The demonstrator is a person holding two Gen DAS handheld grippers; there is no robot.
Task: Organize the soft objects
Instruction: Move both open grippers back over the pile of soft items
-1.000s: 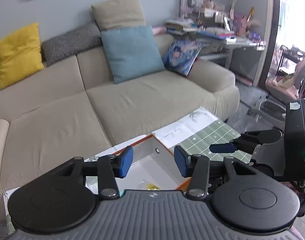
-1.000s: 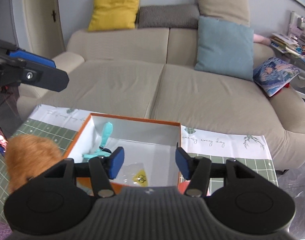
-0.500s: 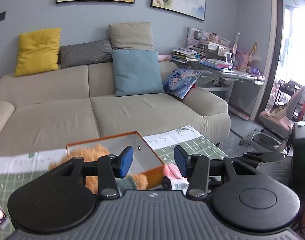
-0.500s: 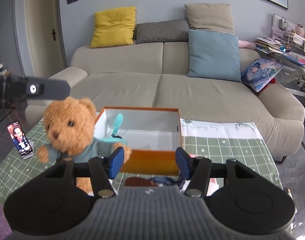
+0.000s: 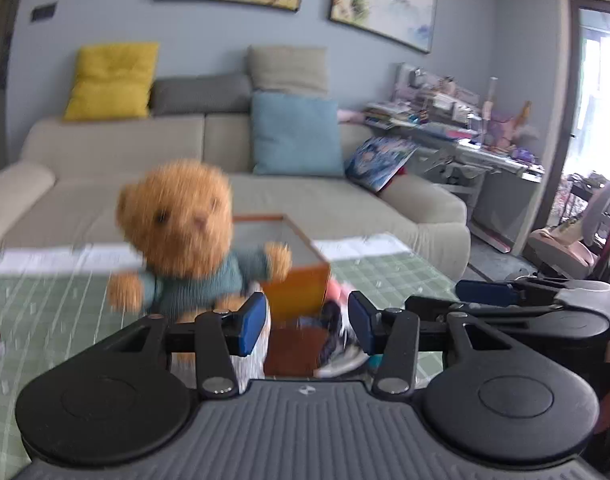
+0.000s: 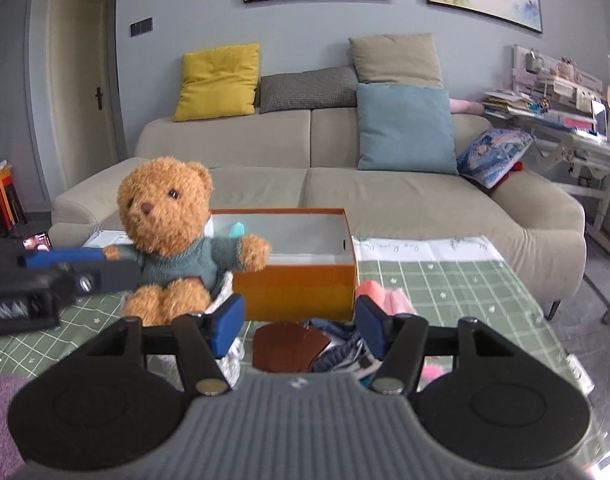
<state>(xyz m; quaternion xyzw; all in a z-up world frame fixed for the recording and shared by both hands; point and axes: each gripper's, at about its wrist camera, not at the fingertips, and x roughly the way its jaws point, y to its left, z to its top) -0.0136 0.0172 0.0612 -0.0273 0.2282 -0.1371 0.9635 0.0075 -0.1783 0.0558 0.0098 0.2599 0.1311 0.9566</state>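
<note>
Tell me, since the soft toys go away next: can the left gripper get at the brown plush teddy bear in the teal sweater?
Probably yes: the left gripper is open and empty, and the teddy bear sits unobstructed beside it.

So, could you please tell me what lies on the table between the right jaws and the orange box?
In the right wrist view, a brown leathery piece and a heap of dark blue and white cloth lie before the orange box.
</note>
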